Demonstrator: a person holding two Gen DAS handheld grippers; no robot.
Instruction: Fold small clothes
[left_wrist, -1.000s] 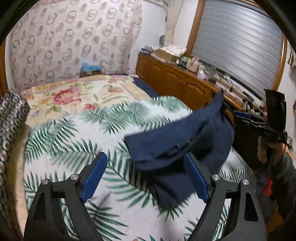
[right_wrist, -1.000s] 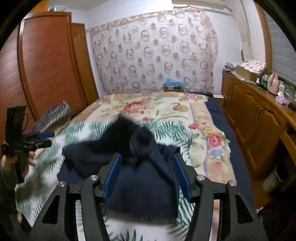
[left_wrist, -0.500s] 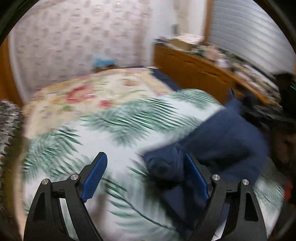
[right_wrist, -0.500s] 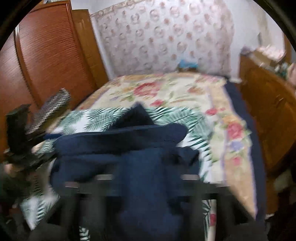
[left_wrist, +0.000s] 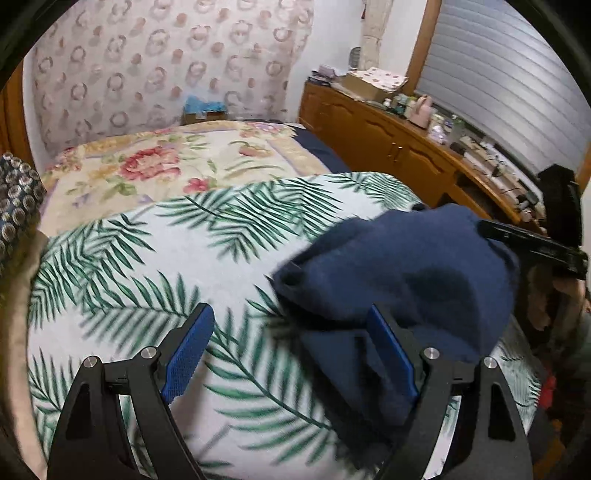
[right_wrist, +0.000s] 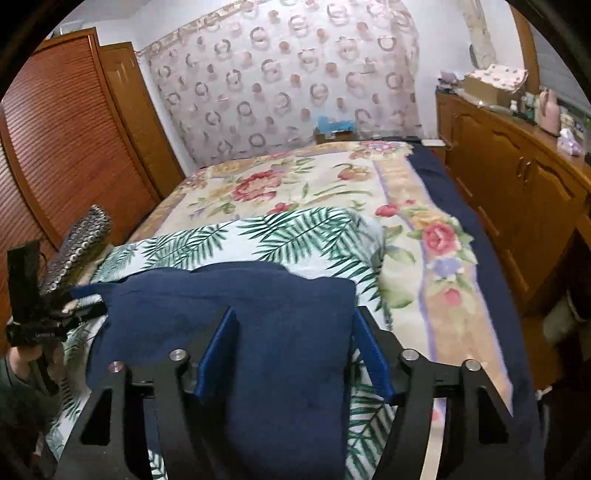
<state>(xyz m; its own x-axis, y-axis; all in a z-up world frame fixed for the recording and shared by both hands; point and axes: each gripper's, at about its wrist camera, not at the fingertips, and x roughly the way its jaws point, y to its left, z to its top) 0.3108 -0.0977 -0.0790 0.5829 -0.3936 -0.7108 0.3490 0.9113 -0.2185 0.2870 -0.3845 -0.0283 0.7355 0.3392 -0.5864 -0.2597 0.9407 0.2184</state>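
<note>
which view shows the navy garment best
The right wrist view: the navy garment lies spread across the palm-leaf blanket, its top edge and right-hand corner visible. In the left wrist view it is bunched at the right and blurred, partly behind a claw finger.

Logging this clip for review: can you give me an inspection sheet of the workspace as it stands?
Surface: bed with palm-leaf sheet over a floral cover.
Job's things: navy garment lying folded over on the sheet.
Clutter: patterned cushion at the bed's edge.
Grippers: left gripper open, garment's edge by one finger; right gripper open, jaws just opened, cloth between them but not pinched.
Cables: nothing seen.
Surroundings: wooden sideboard crowded with small items, louvred wardrobe, ring-patterned curtain.
</note>
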